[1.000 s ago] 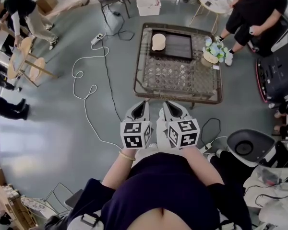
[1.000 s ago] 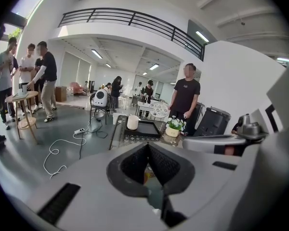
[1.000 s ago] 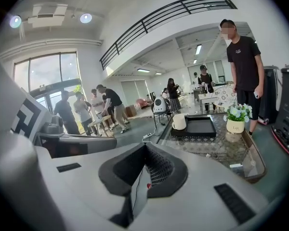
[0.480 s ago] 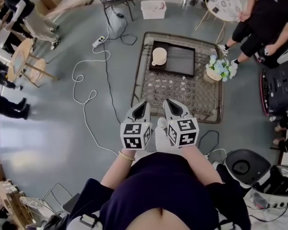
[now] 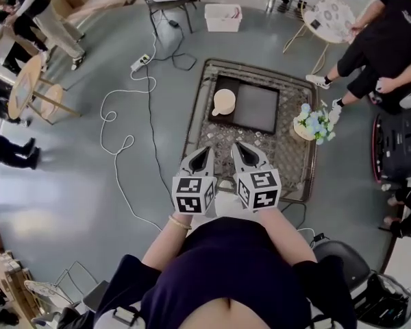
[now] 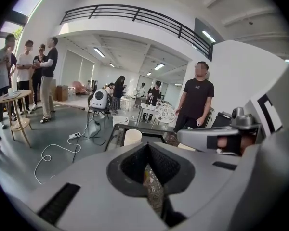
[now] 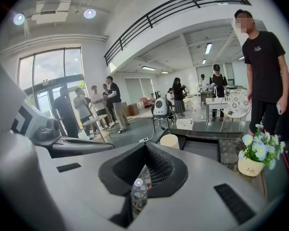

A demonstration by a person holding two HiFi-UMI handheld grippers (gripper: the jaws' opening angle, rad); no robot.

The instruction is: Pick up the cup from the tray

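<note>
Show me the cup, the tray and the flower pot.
cup (image 5: 224,101): head view, on the middle of its top.
tray (image 5: 257,108): head view, on its bare dark floor.
flower pot (image 5: 314,123): head view, on the blossoms.

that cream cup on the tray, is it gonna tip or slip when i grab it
The cup stands upright and looks about as wide as it is tall, so it probably won't tip easily. Its smooth cream wall may be slippery in a grip. It looks rigid, perhaps ceramic, so it could chip if knocked against the tray.
</note>
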